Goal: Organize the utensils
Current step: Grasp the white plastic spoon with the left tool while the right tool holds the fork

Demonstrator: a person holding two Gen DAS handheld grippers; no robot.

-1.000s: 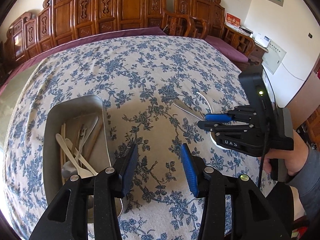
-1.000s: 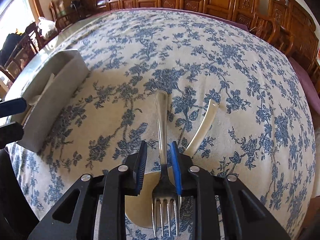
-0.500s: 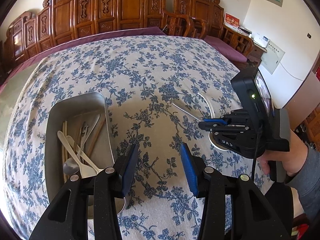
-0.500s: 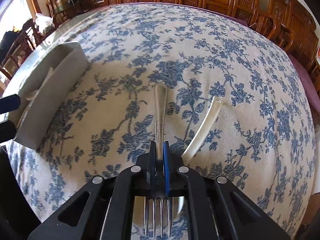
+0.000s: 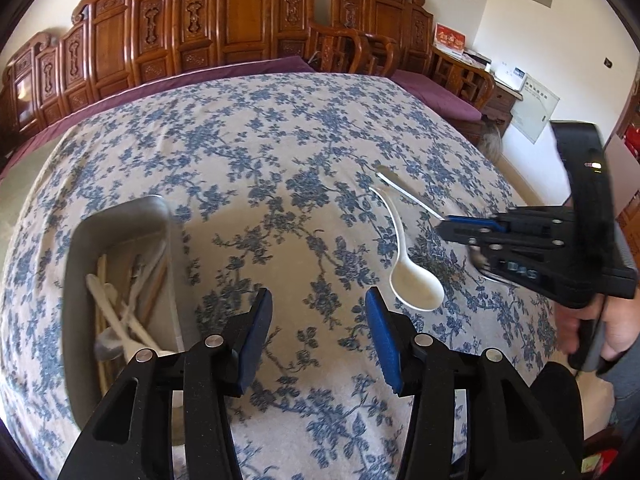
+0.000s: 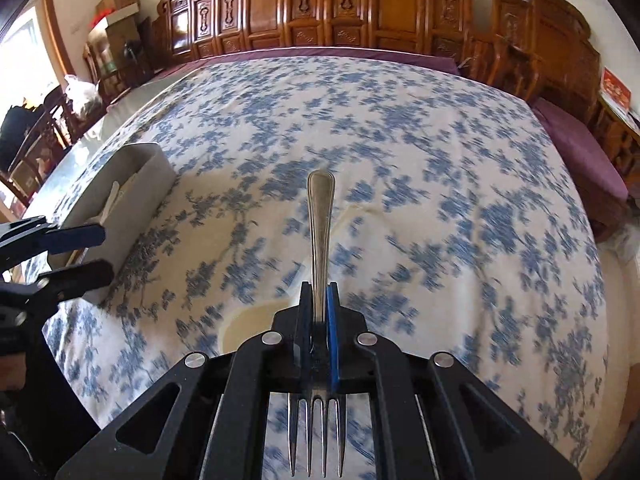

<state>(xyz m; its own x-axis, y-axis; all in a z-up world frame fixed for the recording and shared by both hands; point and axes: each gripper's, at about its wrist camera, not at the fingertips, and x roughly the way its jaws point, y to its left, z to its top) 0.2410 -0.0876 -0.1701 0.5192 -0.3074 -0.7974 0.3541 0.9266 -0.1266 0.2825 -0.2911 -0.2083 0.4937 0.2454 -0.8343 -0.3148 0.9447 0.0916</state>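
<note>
Left wrist view: the left gripper (image 5: 318, 332) hangs over the flowered cloth (image 5: 280, 152) with nothing between its blue pads; its jaws are spread and opening wider. Just left of it sits a grey tray (image 5: 76, 272) with pale spoons and chopsticks lying lengthwise inside. To the right, a white spoon (image 5: 416, 284) lies on the cloth, bowl near, handle pointing away. Beyond it, the right gripper (image 5: 444, 226), gripped by a hand (image 5: 600, 332), holds a fork (image 5: 404, 192) above the cloth, the handle sticking out toward the far side.

Right wrist view: the right gripper (image 6: 318, 312) has its jaws pressed together on the fork (image 6: 320, 216) at the neck. The handle runs forward past the pads, and the tines point back toward the camera. The cloth (image 6: 440, 160) below is blurred. The spoon's bowl (image 6: 252, 324) shows just left of the jaws. At the left edge the left gripper (image 6: 86, 252) stands beside the tray (image 6: 136, 188).
</note>
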